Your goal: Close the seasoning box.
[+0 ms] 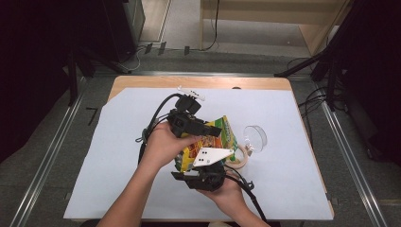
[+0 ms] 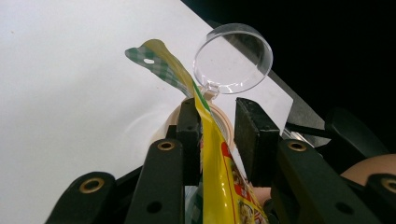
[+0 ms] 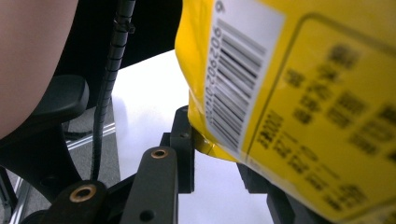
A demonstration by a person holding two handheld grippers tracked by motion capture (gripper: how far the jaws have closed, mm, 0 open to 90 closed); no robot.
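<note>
Seemingly both hands (image 1: 163, 144) flank packet (image 1: 215, 137).

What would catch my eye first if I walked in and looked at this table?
Most likely the bright yellow snack bag with a green checked top edge, held up over the middle of the white table sheet between two black hand-held tools. The left gripper has the bag's top between its jaws, while the right gripper is at its barcoded lower corner. Just right of the bag sits a clear round plastic lid beside a beige tape roll.
</note>
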